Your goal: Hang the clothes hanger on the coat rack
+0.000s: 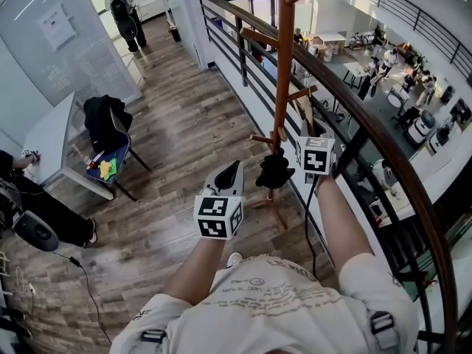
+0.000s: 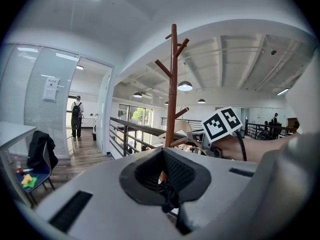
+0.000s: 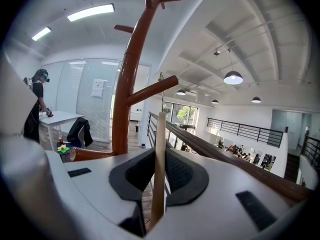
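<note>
Light printed shirt (image 1: 273, 301) and two bare forearms (image 1: 193, 268) are filling the lower head view.

Left tool (image 1: 233, 171): reaching out over the wooden floor (image 1: 177, 116), just left of the coat rack (image 1: 284, 65). Its jaws are resting together, dark pads meeting, nothing sitting between them.

Right tool (image 1: 316, 130): reaching in on the rack's right side, next to the railing (image 1: 369, 124). Its jaws are clamping a pale wooden clothes hanger (image 3: 159, 154), which is showing edge-on and standing upright between the pads, with a thin metal hook rising above it.

Clothes hanger, position: sitting close beside the rack's pole, near a side peg. Whether the hook is touching that peg cannot be told.

Coat rack: reddish-brown pole with angled pegs, standing on the floor at its railing edge.

Dark bundle (image 1: 275, 172): hanging low on the pole, between the two tools; its kind cannot be told.

Railing: dark bars and a brown handrail running along the floor's right edge, with an open hall lying below.

Chair (image 1: 118, 153): carrying a black jacket (image 1: 103, 120), standing near the floor's left edge beside a white counter (image 1: 51, 135).

Person (image 1: 122, 9): wearing a backpack, standing at the floor's far end.
</note>
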The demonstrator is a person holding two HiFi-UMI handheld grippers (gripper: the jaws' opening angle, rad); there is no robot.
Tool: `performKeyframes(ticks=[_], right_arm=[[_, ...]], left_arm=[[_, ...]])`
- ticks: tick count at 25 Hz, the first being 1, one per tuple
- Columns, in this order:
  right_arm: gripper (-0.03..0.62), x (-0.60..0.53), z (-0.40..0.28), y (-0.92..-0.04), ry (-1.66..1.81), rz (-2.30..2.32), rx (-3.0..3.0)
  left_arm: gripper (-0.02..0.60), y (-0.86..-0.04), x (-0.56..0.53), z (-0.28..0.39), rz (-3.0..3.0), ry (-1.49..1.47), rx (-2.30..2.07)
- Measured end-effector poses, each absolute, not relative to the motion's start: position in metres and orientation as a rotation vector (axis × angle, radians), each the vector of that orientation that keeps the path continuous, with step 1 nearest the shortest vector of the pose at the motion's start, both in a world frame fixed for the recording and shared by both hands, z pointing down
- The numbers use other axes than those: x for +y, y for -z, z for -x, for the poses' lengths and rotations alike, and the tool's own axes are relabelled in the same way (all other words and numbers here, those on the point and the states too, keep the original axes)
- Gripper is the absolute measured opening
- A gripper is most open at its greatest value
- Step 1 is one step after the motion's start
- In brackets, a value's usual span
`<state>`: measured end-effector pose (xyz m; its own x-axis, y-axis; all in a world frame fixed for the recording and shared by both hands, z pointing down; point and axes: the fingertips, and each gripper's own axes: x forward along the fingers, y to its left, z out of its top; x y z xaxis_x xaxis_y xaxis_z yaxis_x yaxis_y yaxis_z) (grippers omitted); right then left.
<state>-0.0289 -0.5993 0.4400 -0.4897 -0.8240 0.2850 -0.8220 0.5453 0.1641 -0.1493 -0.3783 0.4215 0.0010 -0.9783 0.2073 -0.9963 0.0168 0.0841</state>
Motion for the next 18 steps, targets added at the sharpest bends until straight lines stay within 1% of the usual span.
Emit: performKeyframes(ticks=[18], right_arm=[[0.051, -0.568, 0.047, -0.465, 0.060, -1.231, -2.447]], left_arm=[[0.003, -0.427, -0.368, 0.151, -2.049, -0.134, -2.076]])
